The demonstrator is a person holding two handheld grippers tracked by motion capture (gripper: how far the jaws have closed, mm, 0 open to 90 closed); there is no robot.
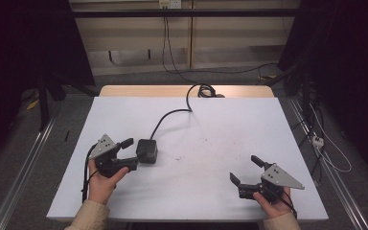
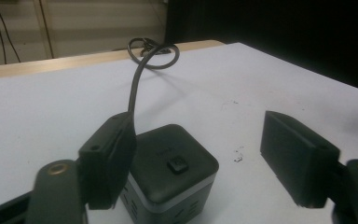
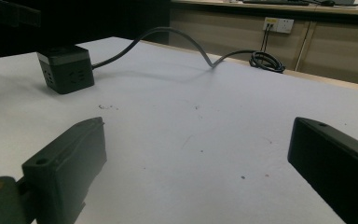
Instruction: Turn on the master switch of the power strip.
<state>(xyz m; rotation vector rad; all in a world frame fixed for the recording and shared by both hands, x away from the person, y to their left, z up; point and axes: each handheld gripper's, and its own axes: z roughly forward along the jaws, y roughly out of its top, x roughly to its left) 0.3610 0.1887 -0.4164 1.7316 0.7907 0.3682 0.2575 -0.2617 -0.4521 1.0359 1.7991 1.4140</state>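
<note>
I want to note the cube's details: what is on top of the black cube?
On top of the cube sits one small square button, on an otherwise plain dark face. The left gripper's near jaw covers the top's left edge, so that strip cannot be seen.

In the left gripper view, our near jaw hides the left side of the dark cube-shaped socket block (image 2: 175, 170), whose bottom the frame cuts off; the marking on its small top button (image 2: 177, 165) is too blurred to read
</note>
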